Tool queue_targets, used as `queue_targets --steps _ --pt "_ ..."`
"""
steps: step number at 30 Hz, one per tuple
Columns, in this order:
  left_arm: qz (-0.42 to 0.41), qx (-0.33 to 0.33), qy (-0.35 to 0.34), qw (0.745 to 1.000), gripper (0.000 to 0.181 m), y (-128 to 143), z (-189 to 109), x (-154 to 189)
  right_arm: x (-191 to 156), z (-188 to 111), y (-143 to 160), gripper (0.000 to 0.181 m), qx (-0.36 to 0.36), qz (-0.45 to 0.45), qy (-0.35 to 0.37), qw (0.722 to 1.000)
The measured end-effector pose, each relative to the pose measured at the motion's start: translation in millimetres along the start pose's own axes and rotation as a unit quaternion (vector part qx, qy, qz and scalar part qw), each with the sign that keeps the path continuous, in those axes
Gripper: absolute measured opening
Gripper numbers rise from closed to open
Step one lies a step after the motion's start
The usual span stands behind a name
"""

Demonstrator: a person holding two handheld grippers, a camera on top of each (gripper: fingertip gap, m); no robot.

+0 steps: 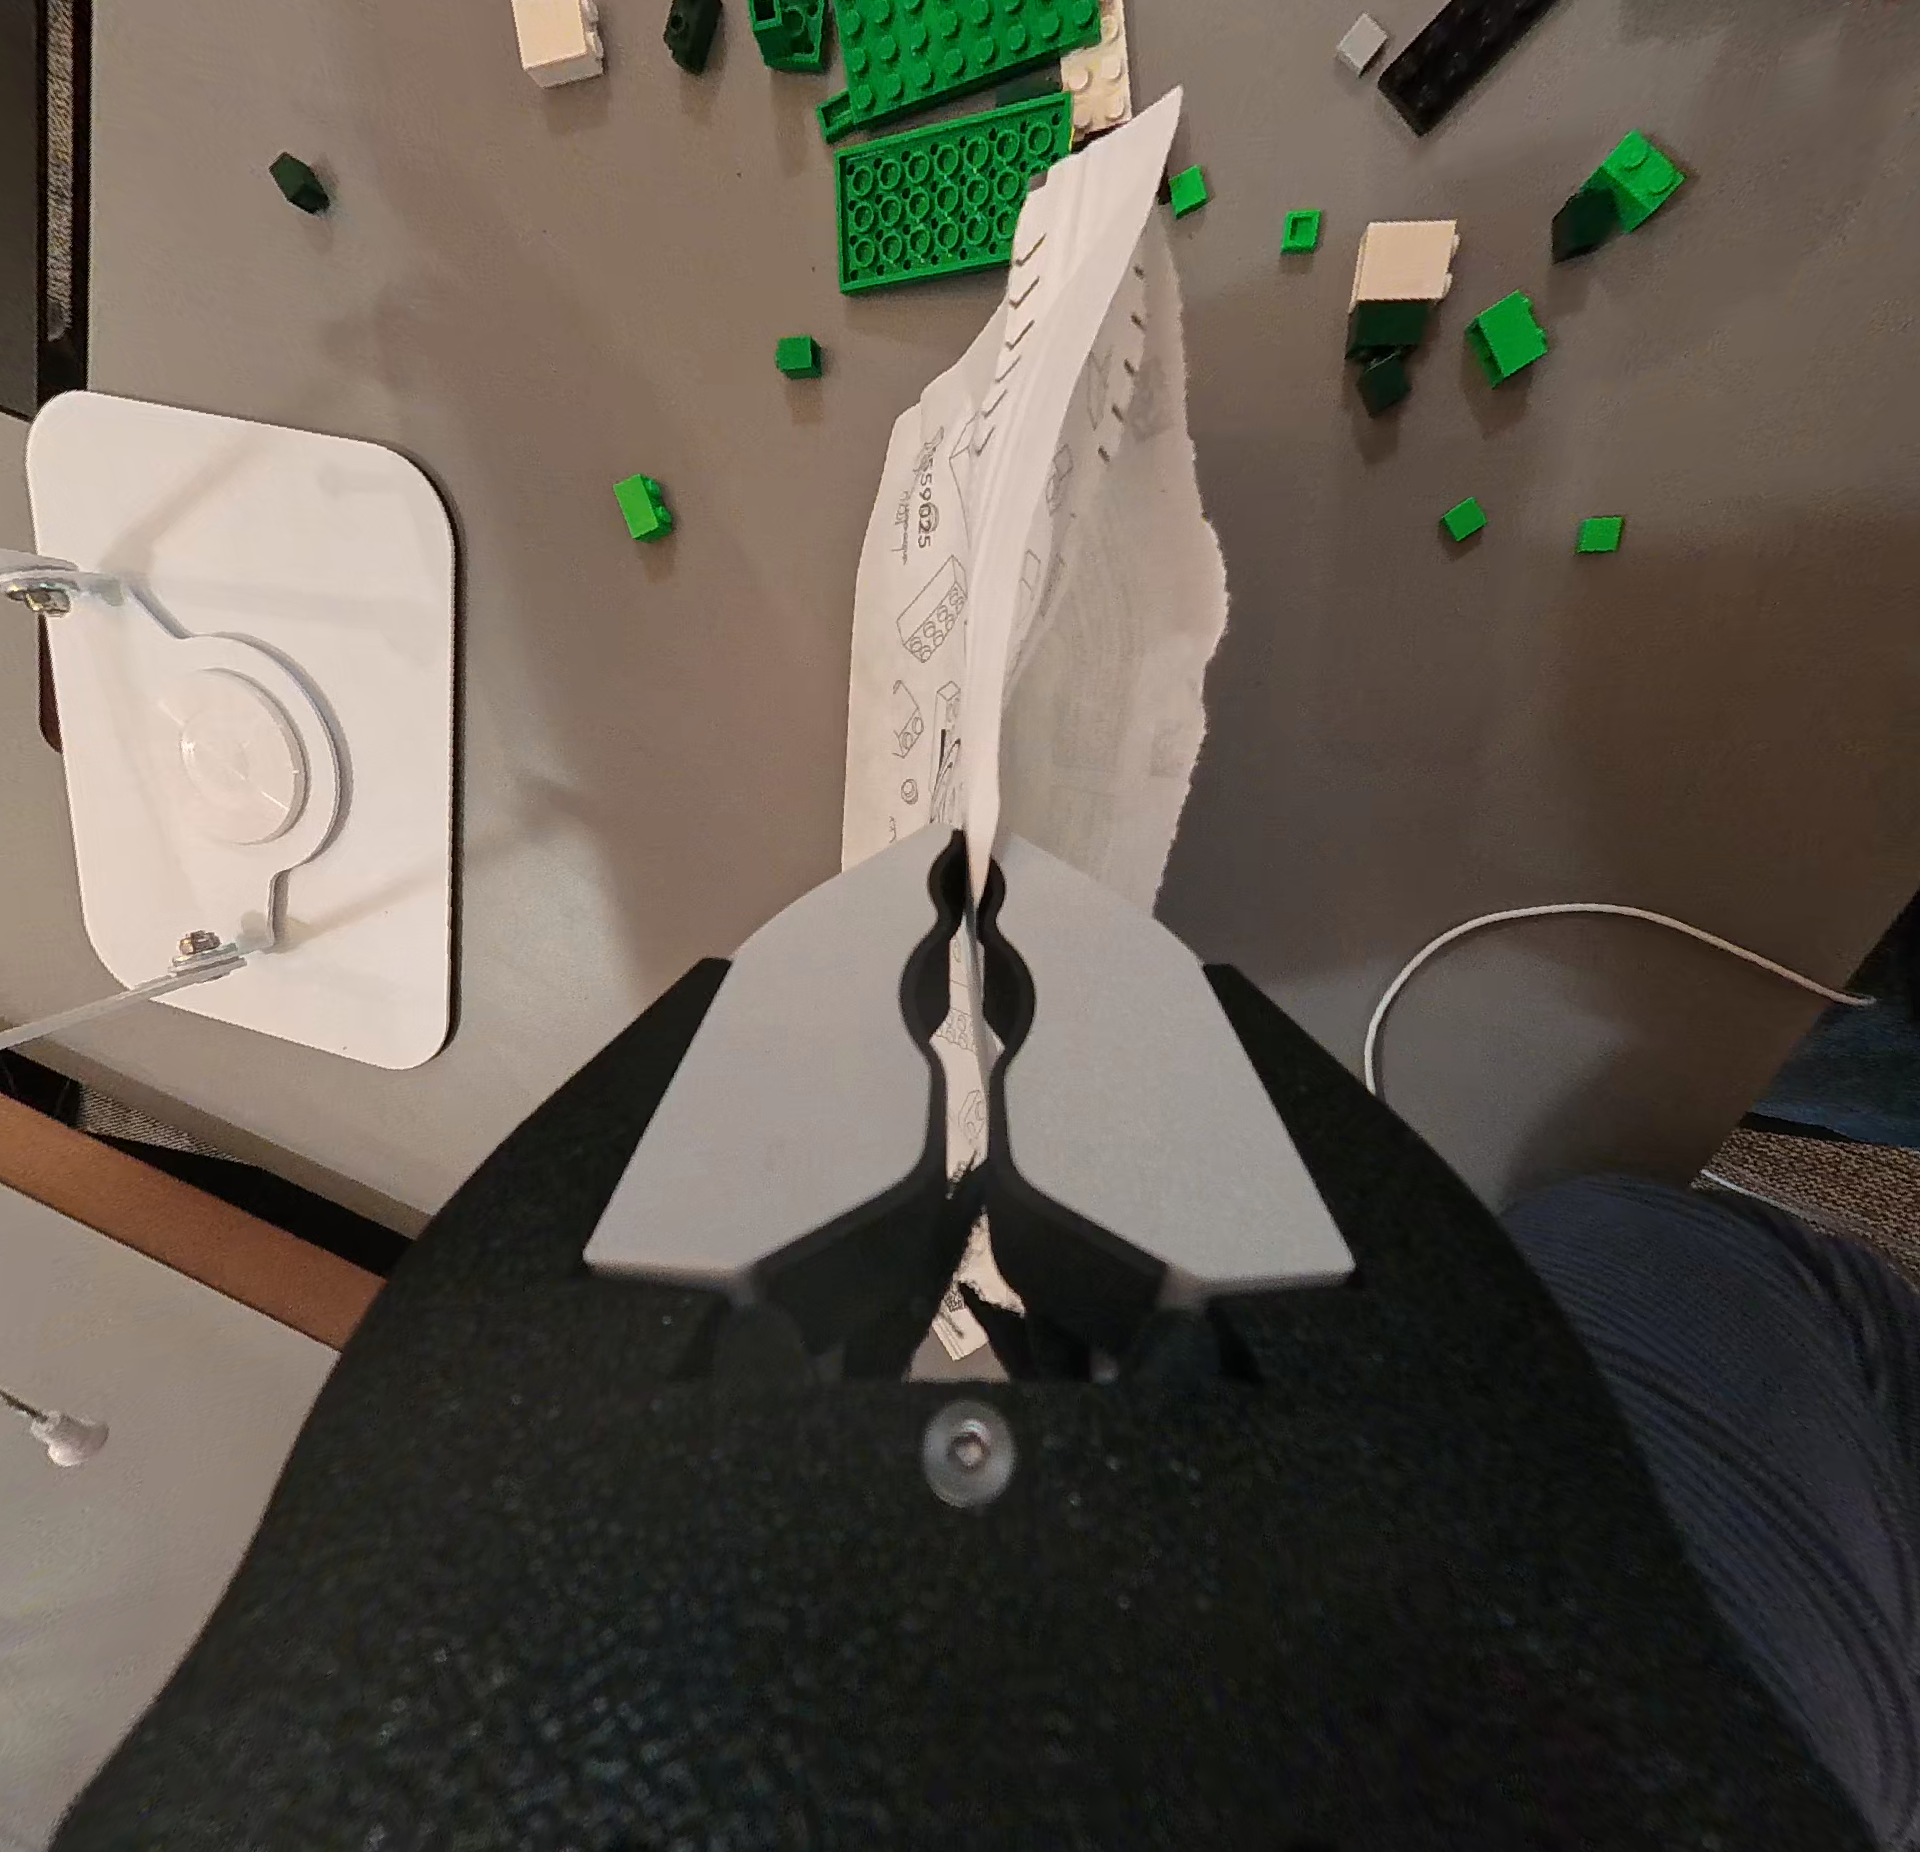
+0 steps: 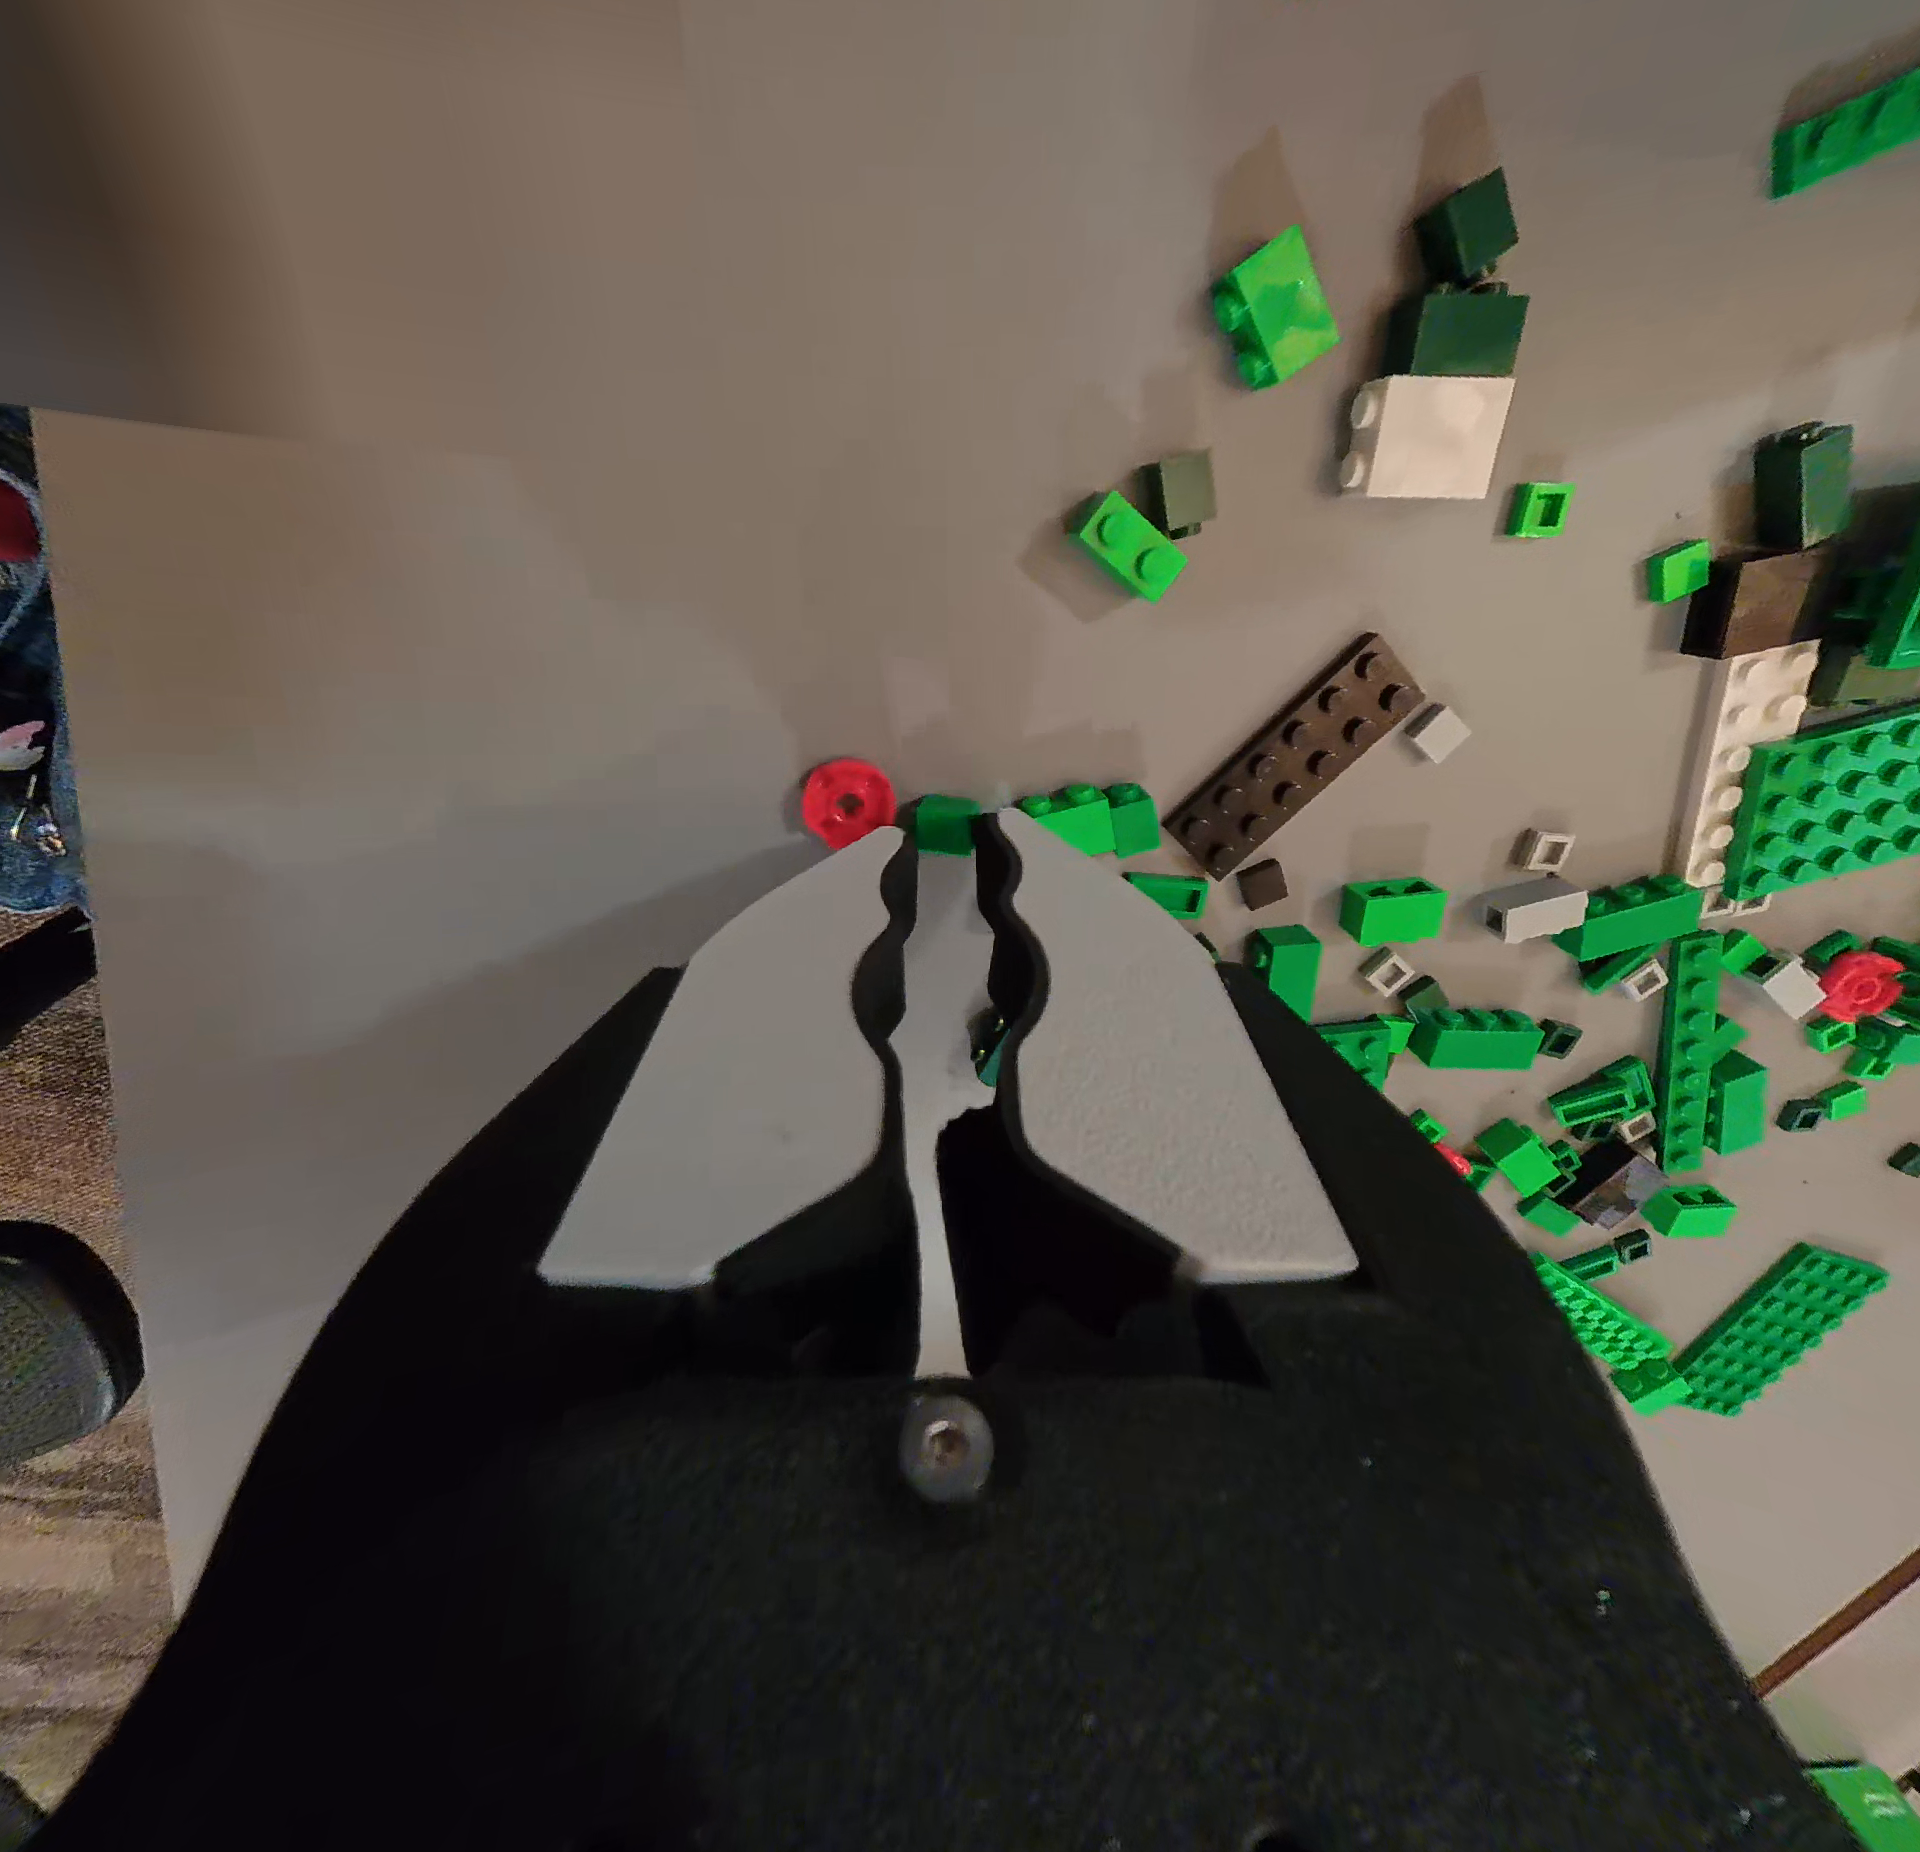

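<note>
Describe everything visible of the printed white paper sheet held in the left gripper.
The printed white paper sheet is thin, creased and folded, with line drawings of bricks and a torn, ragged right edge. It stands edge-up, clamped between the left gripper's grey fingers, reaching out above the grey table toward the green studded plates.

Your right gripper (image 2: 948,846) over grey table (image 2: 520,607), jaws slightly parted, small green brick (image 2: 943,823) at fingertips; contact unclear. Red round piece (image 2: 848,803) just left. Brown plate (image 2: 1297,755), green brick pile (image 2: 1662,1054) to right.
</note>
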State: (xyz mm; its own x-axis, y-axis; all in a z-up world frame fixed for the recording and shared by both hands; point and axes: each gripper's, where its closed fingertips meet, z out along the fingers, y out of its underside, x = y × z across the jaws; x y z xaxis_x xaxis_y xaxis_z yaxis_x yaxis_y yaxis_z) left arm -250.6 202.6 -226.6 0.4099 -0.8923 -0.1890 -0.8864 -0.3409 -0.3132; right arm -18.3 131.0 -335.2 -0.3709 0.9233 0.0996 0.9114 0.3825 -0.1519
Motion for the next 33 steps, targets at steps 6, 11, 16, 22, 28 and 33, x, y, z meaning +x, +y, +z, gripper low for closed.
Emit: queue_targets --steps 6,11,16,22,28,33 --pt "-0.001 0.0 -0.001 1.0 0.0 0 0 -1 42 -40 -43 0.01 0.095 -0.013 0.121 0.988" --pt "-0.001 -0.002 -0.009 1.0 0.0 -1 1 -3 99 -91 -130 0.01 0.226 -0.042 0.268 0.936" --pt "-0.014 0.001 -0.026 1.0 0.0 -1 -1 -9 127 -98 -175 0.01 0.239 -0.097 0.328 0.909" --pt "-0.019 0.004 -0.026 0.999 0.0 1 -2 -11 138 -93 -187 0.01 0.231 -0.106 0.341 0.905" --pt "-0.015 0.004 -0.025 1.0 0.0 1 -3 -9 143 -92 -188 0.01 0.232 -0.099 0.346 0.904" --pt "-0.014 0.005 -0.025 1.0 0.0 1 -3 -9 155 -90 -183 0.01 0.212 -0.079 0.364 0.903"
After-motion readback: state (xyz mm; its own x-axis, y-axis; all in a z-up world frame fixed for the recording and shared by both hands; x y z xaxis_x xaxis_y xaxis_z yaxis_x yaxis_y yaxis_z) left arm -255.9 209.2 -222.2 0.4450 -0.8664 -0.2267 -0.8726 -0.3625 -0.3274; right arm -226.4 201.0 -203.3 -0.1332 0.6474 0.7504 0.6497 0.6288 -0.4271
